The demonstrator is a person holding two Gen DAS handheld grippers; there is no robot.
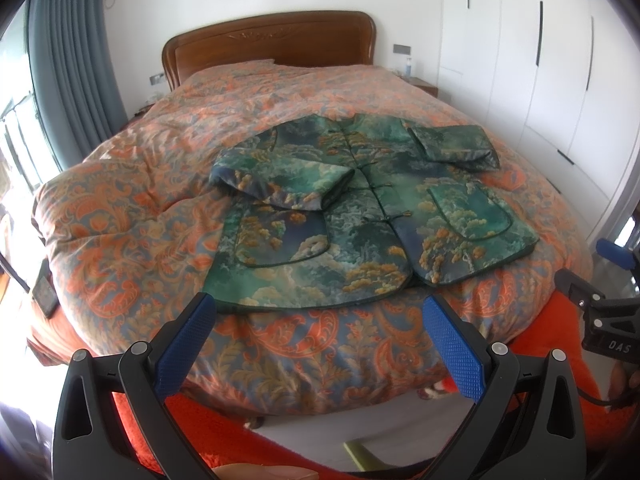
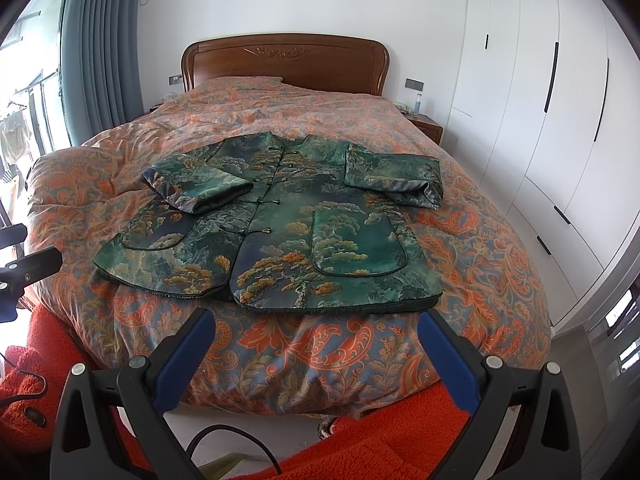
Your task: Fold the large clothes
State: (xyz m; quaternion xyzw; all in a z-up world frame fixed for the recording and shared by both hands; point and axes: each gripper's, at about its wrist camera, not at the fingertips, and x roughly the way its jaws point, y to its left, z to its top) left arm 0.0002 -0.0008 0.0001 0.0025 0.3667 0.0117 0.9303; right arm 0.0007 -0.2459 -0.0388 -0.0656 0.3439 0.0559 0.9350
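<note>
Bedroom, wooden-headboard bed (image 1: 268,40) under an orange paisley quilt (image 1: 120,216). Green landscape-print padded jacket (image 1: 360,208) lies flat, front up, near the quilt's foot edge, both sleeves folded in over the chest. Left tongs (image 1: 320,320) spread wide, gripping nothing, just short of the hem. Right tongs (image 2: 316,332) same: apart, empty, off the jacket. White wardrobe (image 2: 560,120) to the right.

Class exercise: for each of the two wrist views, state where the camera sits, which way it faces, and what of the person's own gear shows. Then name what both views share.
Left wrist: sits behind the open left gripper at the bed's foot, facing the headboard; the right gripper shows at its right edge.
Right wrist: sits behind the open right gripper, same facing, further right.
Shared: the green jacket on the orange quilt, sleeves folded inward.
</note>
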